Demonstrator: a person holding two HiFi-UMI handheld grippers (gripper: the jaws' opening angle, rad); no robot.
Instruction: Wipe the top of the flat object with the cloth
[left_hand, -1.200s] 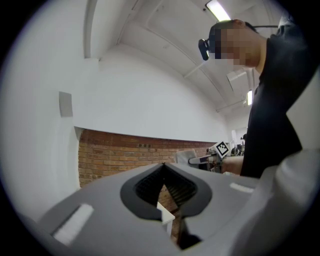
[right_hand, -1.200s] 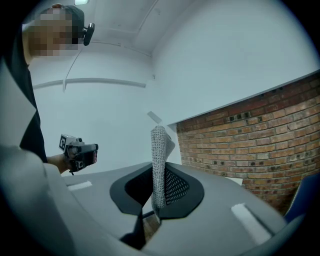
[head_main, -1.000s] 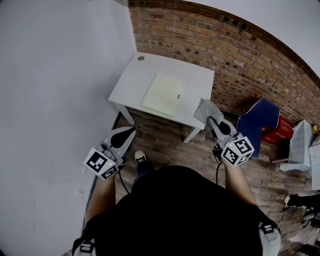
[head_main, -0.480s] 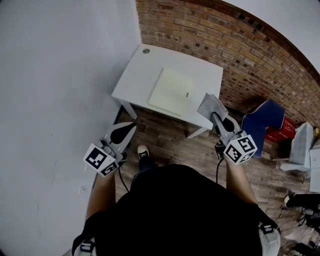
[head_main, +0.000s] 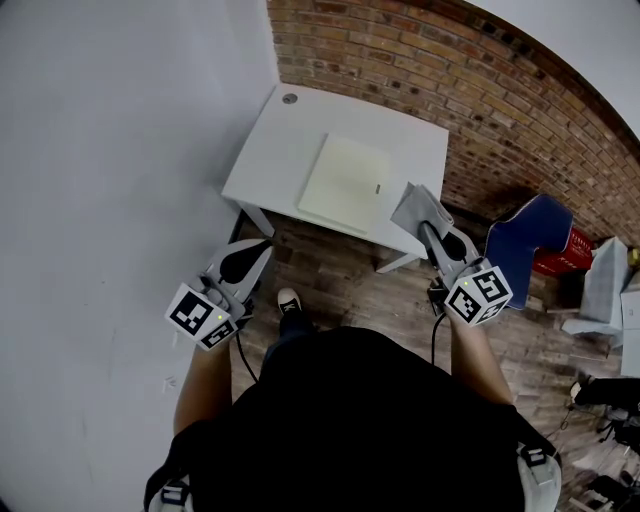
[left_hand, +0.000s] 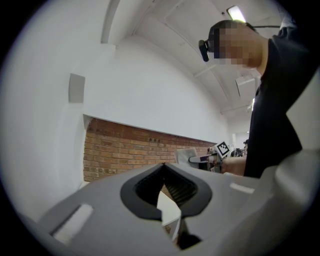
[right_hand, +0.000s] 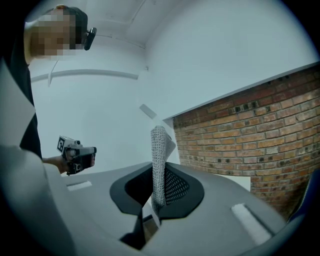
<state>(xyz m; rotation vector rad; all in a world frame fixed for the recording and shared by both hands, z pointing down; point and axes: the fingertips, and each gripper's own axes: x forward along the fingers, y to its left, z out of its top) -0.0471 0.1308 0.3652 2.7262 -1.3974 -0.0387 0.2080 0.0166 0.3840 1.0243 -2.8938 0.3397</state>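
Observation:
A pale flat board (head_main: 347, 184) lies on a small white table (head_main: 275, 150) against the brick wall. My right gripper (head_main: 430, 233) is shut on a grey cloth (head_main: 416, 208), which hangs over the table's near right corner, apart from the board. In the right gripper view the cloth (right_hand: 158, 160) stands up between the closed jaws of the right gripper (right_hand: 158, 204). My left gripper (head_main: 262, 248) is shut and holds nothing, low over the wooden floor by the table's near left leg; in its own view the left gripper (left_hand: 163, 167) shows tips that meet.
A white wall (head_main: 110, 150) runs along the left and a brick wall (head_main: 470, 80) behind the table. A blue chair (head_main: 530, 245) and a red crate (head_main: 578, 247) stand to the right. A small round fitting (head_main: 290, 98) sits at the table's far left corner.
The table has shifted slightly in the head view over the last second as the person moved. The right gripper with the cloth is now closer to the table's near right corner.

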